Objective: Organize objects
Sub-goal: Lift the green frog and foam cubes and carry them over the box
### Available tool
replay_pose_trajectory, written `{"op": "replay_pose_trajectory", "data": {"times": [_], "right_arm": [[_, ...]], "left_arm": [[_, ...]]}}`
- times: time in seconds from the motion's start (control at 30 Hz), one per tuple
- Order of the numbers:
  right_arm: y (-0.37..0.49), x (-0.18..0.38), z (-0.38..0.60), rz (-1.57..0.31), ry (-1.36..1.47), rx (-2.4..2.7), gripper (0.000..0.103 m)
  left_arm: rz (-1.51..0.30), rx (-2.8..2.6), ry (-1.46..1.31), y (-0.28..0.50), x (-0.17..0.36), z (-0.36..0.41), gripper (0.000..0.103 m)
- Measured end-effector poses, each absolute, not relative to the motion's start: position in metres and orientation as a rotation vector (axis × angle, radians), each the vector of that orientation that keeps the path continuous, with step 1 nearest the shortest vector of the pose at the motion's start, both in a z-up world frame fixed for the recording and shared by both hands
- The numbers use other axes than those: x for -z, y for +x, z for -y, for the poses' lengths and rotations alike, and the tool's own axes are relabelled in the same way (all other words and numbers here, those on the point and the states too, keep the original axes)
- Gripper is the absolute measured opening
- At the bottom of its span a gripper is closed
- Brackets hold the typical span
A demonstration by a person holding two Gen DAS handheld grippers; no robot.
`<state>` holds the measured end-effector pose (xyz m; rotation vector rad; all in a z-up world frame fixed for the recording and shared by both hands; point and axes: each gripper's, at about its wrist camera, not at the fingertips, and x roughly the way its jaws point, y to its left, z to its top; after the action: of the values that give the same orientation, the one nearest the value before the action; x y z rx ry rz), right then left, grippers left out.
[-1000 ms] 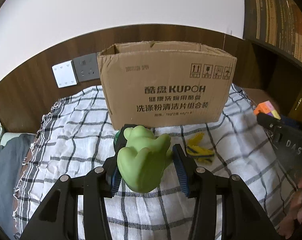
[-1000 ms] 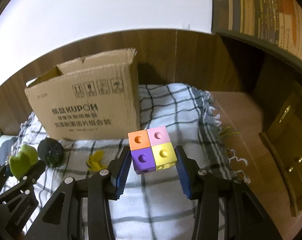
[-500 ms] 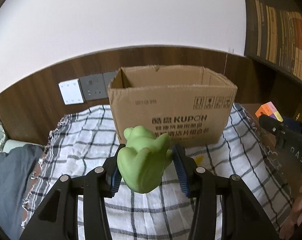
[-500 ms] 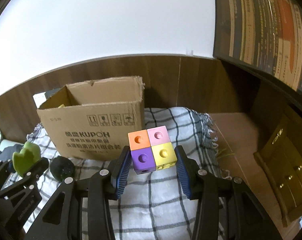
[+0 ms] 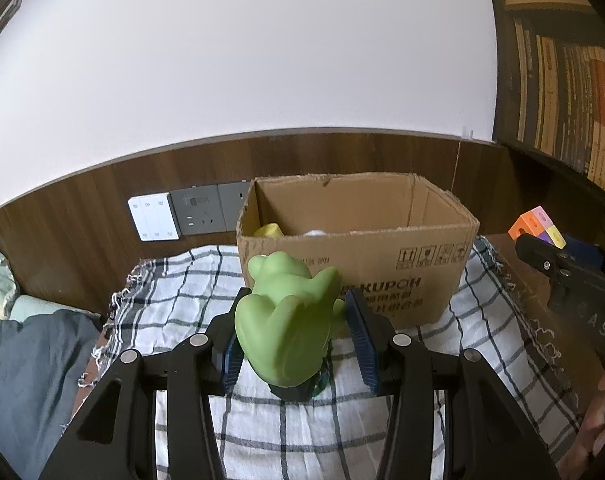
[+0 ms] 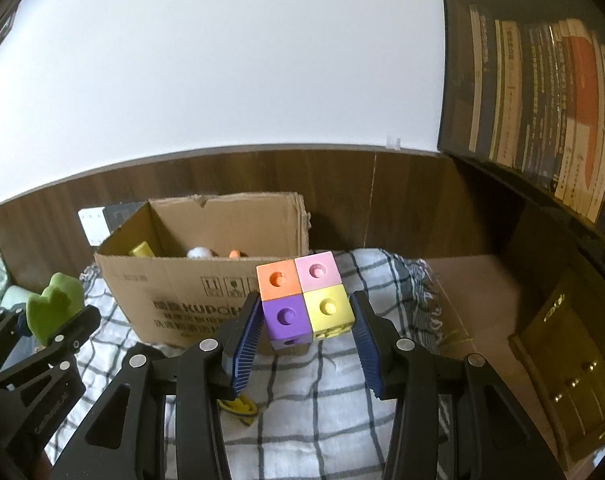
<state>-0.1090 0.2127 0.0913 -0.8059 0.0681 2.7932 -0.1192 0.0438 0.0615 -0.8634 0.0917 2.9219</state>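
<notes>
My left gripper is shut on a green frog toy and holds it raised in front of the open cardboard box. My right gripper is shut on a block of four coloured cubes, orange, pink, purple and yellow, raised near the box's right front corner. The frog shows at the left of the right wrist view, and the cubes at the right of the left wrist view. Inside the box lie a yellow object, a white one and an orange one.
The box stands on a checked cloth against a dark wood wall panel with sockets. A yellow and blue object lies on the cloth under my right gripper. A dark object sits under the frog. Bookshelves are at the right, bedding at the left.
Both grippers have risen with their loads, so the box's open top and its contents now show. The frog and the cube block stay gripped.
</notes>
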Motion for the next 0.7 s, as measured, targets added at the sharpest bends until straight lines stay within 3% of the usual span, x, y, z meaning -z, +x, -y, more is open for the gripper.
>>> {"op": "replay_pose_trajectory", "data": {"times": [0.7], "right_arm": [[-0.136, -0.107, -0.206, -0.058, -0.763, -2.832, 0.044]], "left_arm": [[-0.102, -2.925, -0.783, -0.150, -0.084, -0.043, 0.047]]}}
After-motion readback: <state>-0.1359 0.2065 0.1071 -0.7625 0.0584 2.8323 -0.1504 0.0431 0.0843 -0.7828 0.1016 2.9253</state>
